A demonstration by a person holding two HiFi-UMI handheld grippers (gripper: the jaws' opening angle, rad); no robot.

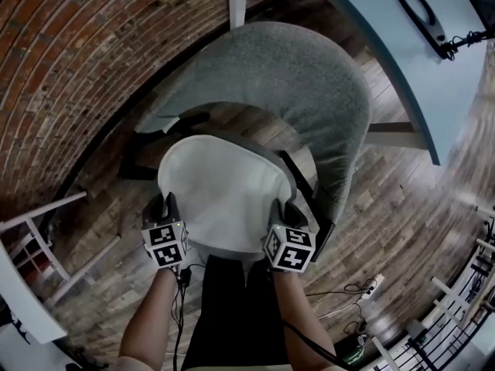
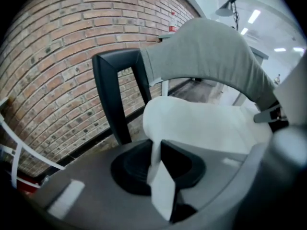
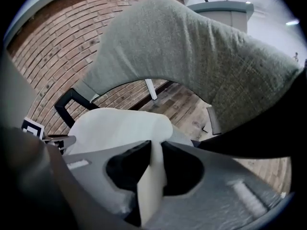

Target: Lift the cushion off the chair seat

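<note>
Head view: the soft white fabric cushion (image 1: 220, 188) lies ahead of my fingers over the seat of the grey upholstered chair (image 1: 309, 83). My left gripper (image 1: 168, 205) and right gripper (image 1: 278, 209) each pinch a fold of its near edge, jaws narrow. The lift looks to be just beginning; next, I judge, both must rise evenly.

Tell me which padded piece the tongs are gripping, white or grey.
The white cushion: left tongs and right tongs pinch its near edge; the grey backrest behind is untouched.
</note>
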